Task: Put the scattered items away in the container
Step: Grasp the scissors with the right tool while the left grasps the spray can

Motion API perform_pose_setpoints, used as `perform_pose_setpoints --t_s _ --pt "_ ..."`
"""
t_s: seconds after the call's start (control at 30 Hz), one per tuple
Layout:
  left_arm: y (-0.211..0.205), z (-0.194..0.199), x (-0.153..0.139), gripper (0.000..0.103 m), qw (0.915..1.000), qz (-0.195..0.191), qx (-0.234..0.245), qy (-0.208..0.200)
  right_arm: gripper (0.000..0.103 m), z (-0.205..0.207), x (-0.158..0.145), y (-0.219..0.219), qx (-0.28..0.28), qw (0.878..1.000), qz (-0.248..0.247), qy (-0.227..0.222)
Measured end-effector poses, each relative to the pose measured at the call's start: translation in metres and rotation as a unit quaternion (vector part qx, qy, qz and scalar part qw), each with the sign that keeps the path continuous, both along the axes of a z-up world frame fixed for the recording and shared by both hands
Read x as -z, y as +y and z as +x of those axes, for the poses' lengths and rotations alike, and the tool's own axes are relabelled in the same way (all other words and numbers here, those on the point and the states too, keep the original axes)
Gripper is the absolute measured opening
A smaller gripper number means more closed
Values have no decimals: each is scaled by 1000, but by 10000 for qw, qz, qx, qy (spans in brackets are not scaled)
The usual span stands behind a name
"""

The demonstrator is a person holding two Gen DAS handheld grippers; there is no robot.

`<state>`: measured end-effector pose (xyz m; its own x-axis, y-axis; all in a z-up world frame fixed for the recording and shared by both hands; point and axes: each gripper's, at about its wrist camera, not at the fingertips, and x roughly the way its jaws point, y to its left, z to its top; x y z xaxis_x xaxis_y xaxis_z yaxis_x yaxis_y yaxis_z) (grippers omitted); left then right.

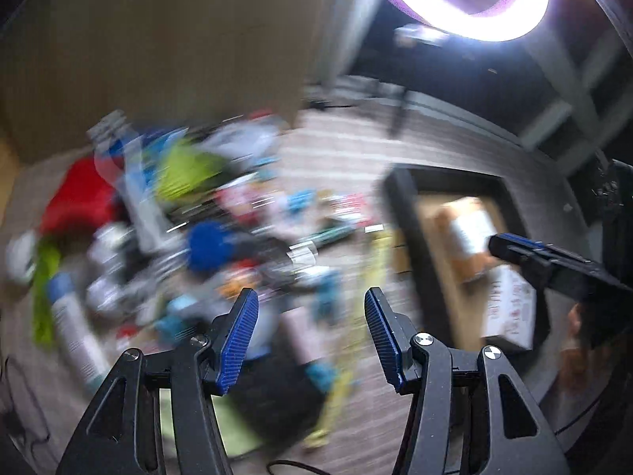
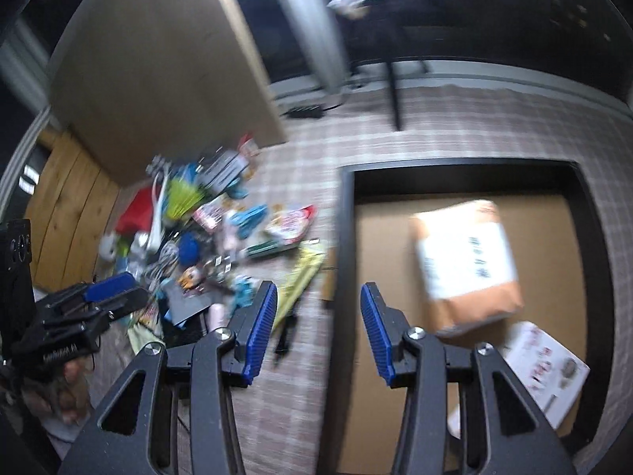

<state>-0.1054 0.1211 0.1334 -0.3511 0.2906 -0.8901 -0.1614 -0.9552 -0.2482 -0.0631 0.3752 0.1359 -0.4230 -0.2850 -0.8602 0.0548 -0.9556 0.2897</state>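
With both our grippers, left point(image 1: 311, 297) and right point(image 2: 315, 293), gaping and empty, the pile point(image 2: 205, 237) lies beyond our left fingers and the box point(image 2: 348, 237) just ahead of our right, where blur risks a misjudged grab.

- Orange packet point(image 2: 467, 261) inside the black-rimmed container point(image 2: 348, 237): white label carries dark printed characters, too blurred to read.
- White box point(image 2: 548, 372) just beside that packet: red printed marks, illegible.
- Scattered packets left of the container: print smeared, nothing readable.
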Motion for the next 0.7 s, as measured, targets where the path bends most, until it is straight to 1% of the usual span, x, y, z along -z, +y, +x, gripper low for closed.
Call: perform_pose_setpoints --t_s 0.07,0.17,0.3,0.37,0.43,0.5,0.7 --pt "-36 5 9 53 9993 -39 -343 -120 44 -7 5 -22 -276 9996 16 -50" --pt "-90 10 26 53 9953 -61 -906 -323 42 -21 16 -51 -603 9979 82 -203" --pt "-148 10 47 53 9862 -32 -1537 -610 41 -41 32 -86 -968 9941 170 -453" --pt "-168 7 57 53 9810 46 -1781 -769 41 -51 41 -101 -1104 9918 240 -593" --pt "-181 3 68 54 9759 123 -1962 -944 40 -61 49 -111 -1184 9898 327 -715" --pt "-186 -2 77 55 9737 75 -2023 -1045 40 -69 56 -120 -1256 9879 431 -801" --pt "-178 -16 96 56 9725 -121 -1997 -1196 40 -80 66 -135 -1434 9835 529 -964"
